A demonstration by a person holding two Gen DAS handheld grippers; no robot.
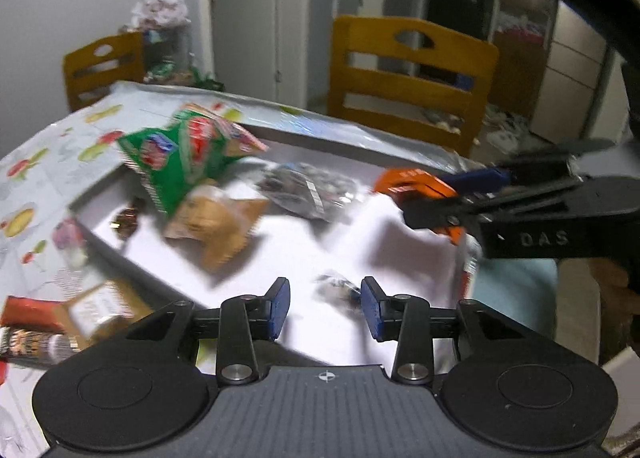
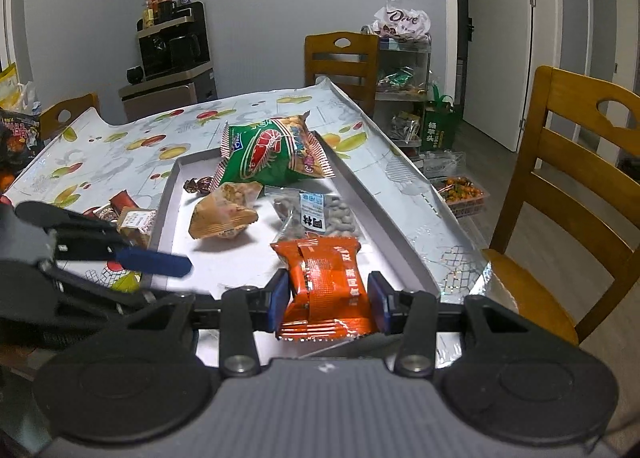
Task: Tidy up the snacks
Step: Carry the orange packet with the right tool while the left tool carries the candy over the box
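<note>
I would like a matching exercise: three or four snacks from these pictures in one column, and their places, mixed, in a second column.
Things:
1. orange packet
2. green shrimp-chip bag
3. clear bag of nuts
4. tan packet

Places:
A. far end of the white tray
B. between the right gripper fingers
C. tray middle, left side
D. just beyond the orange packet

Pairs: 1-B, 2-A, 3-D, 4-C

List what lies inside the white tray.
In the white tray: green shrimp-chip bag, tan packet, clear nut bag, brown candy. Anything under these packs is hidden.
</note>
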